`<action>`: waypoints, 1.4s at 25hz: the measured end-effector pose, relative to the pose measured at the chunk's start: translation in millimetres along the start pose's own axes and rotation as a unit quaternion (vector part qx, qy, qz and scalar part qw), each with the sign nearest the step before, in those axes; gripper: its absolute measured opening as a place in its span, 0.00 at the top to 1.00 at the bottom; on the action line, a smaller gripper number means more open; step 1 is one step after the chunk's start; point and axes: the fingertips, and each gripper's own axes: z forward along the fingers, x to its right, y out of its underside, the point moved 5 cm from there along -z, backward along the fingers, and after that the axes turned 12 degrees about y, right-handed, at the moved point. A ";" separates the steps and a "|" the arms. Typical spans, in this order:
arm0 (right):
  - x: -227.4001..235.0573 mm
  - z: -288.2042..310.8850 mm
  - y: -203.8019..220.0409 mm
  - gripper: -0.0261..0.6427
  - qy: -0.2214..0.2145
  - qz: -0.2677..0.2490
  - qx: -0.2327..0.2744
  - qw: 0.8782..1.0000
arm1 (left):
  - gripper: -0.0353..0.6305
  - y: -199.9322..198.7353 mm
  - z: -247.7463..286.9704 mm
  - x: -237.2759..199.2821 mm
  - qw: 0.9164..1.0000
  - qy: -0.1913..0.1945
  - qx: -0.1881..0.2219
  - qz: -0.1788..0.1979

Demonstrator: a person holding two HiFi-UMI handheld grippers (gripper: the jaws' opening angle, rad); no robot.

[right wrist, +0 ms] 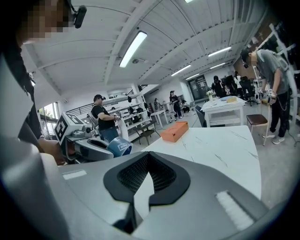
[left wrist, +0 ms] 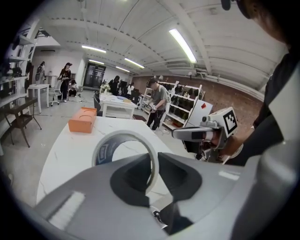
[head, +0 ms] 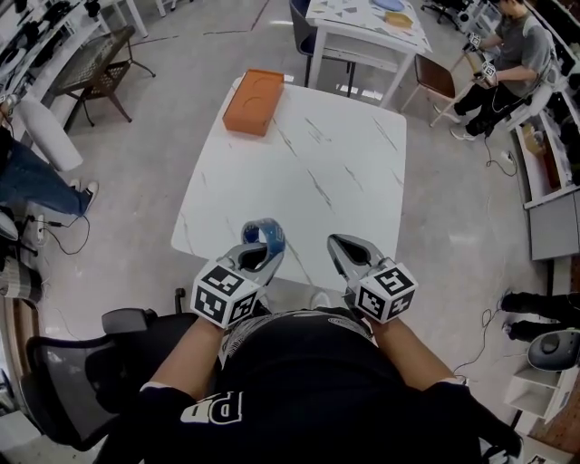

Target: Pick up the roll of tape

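- The left hand-held gripper (head: 263, 246) is clamped on the roll of tape (head: 268, 234). In its own view the two dark pads pinch the roll's (left wrist: 107, 151) wall from inside and outside, at the ring's right side.
- The roll stands upright on edge in that grip, blue outside and pale along the rim, with its hole open toward the far side of the desk (head: 308, 172).
- It sits over the near edge of the white, marble-veined desk, just in front of the person. Whether its bottom edge touches the top I cannot tell.
- The right hand-held gripper (head: 347, 246) is level with the left one and a little apart from it, also over the near edge. Its jaws are pressed together at the tips with nothing between them; only the desk shows through the gap behind the pads (right wrist: 140, 173).
- From the right gripper view, the left hand-held gripper (right wrist: 101, 150) shows off to the side, the blue roll (right wrist: 119, 146) sticking out of its jaws.
- An orange box (head: 255, 101) lies flat at the far left corner of the desk, well apart from both grippers.
- A black mesh chair (head: 63, 381) stands by the person's left elbow.
- Beyond the desk is another white table (head: 367, 23), and a seated person (head: 512, 54) at the far right holds a marked gripper.
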 end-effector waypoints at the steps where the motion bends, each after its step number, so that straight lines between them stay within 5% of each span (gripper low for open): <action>1: -1.2 -0.3 0.2 0.97 0.000 -0.003 -0.001 1.000 | 0.79 0.2 -1.1 1.0 1.000 0.001 0.002 -0.001; 35: -1.9 -7.8 13.8 0.97 0.006 0.014 -0.006 1.000 | 0.79 -13.3 -11.7 33.2 0.999 0.013 0.019 0.029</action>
